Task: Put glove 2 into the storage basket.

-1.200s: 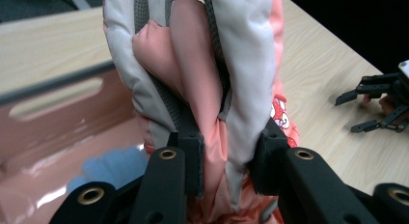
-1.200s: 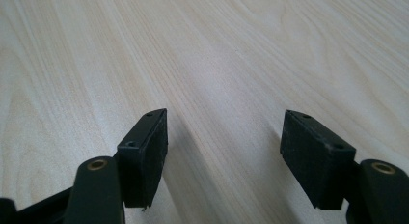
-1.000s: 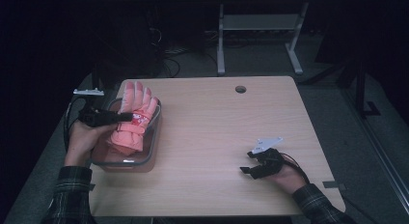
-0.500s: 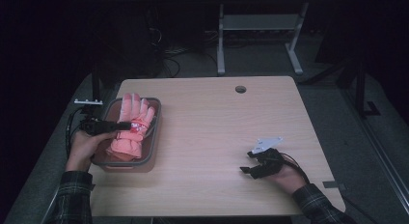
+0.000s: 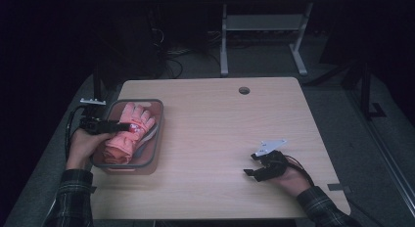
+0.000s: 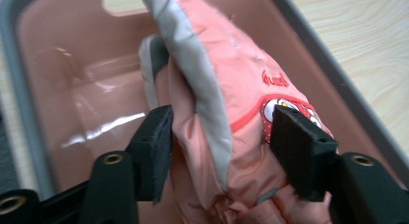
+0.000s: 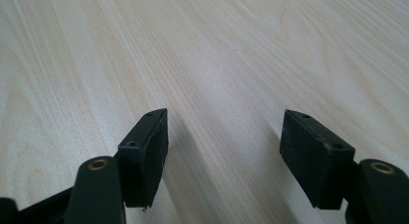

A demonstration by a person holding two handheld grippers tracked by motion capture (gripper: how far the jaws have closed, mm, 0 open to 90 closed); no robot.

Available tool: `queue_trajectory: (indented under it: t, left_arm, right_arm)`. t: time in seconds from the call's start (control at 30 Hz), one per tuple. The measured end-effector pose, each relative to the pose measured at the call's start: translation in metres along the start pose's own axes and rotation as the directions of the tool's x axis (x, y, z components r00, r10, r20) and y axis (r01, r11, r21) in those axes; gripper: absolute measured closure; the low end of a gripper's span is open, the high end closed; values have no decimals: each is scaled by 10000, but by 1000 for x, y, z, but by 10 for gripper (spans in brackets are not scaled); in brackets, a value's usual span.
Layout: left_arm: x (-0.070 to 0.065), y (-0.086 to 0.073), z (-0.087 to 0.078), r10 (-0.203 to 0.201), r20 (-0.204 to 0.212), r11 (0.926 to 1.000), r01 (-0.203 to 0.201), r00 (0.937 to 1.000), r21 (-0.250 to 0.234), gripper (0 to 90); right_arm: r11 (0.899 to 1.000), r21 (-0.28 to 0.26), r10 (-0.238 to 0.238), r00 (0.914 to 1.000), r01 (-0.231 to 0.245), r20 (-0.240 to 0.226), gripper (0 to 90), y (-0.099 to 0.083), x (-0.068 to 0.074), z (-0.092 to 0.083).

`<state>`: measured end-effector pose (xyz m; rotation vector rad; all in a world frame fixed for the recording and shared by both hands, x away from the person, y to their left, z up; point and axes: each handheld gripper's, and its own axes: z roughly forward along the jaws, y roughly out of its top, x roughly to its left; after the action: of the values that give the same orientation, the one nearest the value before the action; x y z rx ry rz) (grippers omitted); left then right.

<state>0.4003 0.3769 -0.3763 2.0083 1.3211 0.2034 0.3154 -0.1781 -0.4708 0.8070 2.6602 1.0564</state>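
High view gives the layout: left gripper (image 5: 125, 125) reaches in from the worktop's (image 5: 220, 139) left edge over a pink bin (image 5: 157, 134) w/ grey rim, near the left-front corner; the pink glove (image 5: 128, 134) lies in that bin, fingers pointing away from the person. Right gripper (image 5: 250, 164) rests low on bare wood at the right-front, well apart from the bin. Too small there to judge jaw gaps.

Left gripper view adds the close detail: the glove (image 6: 226, 113) stands between the two black pads (image 6: 154, 142), which have just been opening. Left pad sits at the glove's fabric edge, right pad just beside the printed patch; whether they touch can't be told, but the fabric isn't squeezed, so the grip looks let go. Bin (image 6: 87, 108) shows as glossy pink inner wall and floor behind the glove.

Right gripper view: jaws of the right gripper (image 7: 224, 151) stand wide over plain light wood grain, nothing between them.

Glove: salmon-pink padded shell, grey trim along the edge, red stitched lettering (unreadable), a round cartoon patch w/ white eyes and red dotted border, partly behind the right pad.

Around: round cable hole (image 5: 244, 90) at the worktop's far edge, a white metal frame (image 5: 264, 26) on the dark floor beyond. Nothing lies between bin and right gripper
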Motion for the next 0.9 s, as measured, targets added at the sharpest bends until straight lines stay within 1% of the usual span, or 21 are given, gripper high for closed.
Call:
queue_trajectory:
  t: [0.07, 0.13, 0.2, 0.27, 0.3, 0.33, 0.4, 0.47, 0.53, 0.6, 0.67, 0.7, 0.77, 0.83, 0.9]
  left_arm:
    - [1, 1, -1, 95, -159, 10000, -95, 9998, 27, 357]
    - [3, 1, -3, 210, -477, 9998, -210, 9986, -1, 293]
    - [4, 2, -7, 204, -627, 9996, -214, 9978, -157, 261]
    - [4, 3, -10, 243, -726, 9994, -259, 9971, -220, 231]
    - [4, 3, -11, 272, -696, 9993, -290, 9972, -254, 224]
    - [4, 4, -13, 363, -808, 9991, -381, 9961, -208, 217]
    - [4, 6, -16, 362, -895, 9984, -398, 9953, -390, 195]
    - [4, 7, -19, 372, -1066, 9977, -431, 9936, -530, 188]
    - [2, 9, -21, 430, -1040, 9969, -495, 9936, -615, 185]
    - [1, 11, -23, 504, -1102, 9964, -574, 9926, -618, 181]
    - [-1, 13, -25, 546, -1193, 9952, -638, 9914, -743, 177]
    - [-2, 15, -27, 533, -1154, 9946, -630, 9919, -826, 176]
    - [-5, 19, -29, 649, -1212, 9933, -758, 9905, -873, 177]
    - [-11, 25, -32, 854, -1227, 9911, -969, 9888, -911, 176]
    - [-16, 28, -33, 943, -1225, 9892, -1068, 9880, -1001, 176]
  right_arm:
    - [10000, 0, -4, 10000, 4, 1, 336, 0, 0, 0]
    - [10000, -3, -6, 10000, 6, -5, 336, 0, 0, 0]
    - [10000, -3, -6, 10000, 6, -6, 336, 0, 0, 0]
    - [10000, 0, -8, 10000, 8, 0, 336, 0, 0, 0]
    - [10000, -3, -14, 10000, 14, 5, 336, 0, 0, 0]
    - [10000, -5, -23, 10000, 23, 10, 336, 0, 0, 0]
    - [10000, 9, -45, 10000, 45, 15, 336, 0, 0, 0]
    - [10000, 14, -57, 10000, 57, 17, 336, 0, 0, 0]
    - [10000, 15, -58, 10000, 58, 15, 336, 0, 0, 0]
    - [10000, 13, -62, 10000, 62, 13, 336, 0, 0, 0]
    - [10000, 10, -64, 10000, 64, 10, 336, 0, 0, 0]
    - [10000, 10, -67, 10000, 67, 9, 336, 0, 0, 0]
    - [10000, 3, -84, 10000, 84, 9, 336, 0, 0, 0]
    - [10000, 8, -73, 10000, 73, 7, 336, 0, 0, 0]
    - [10000, 6, -73, 10000, 73, 5, 336, 0, 0, 0]
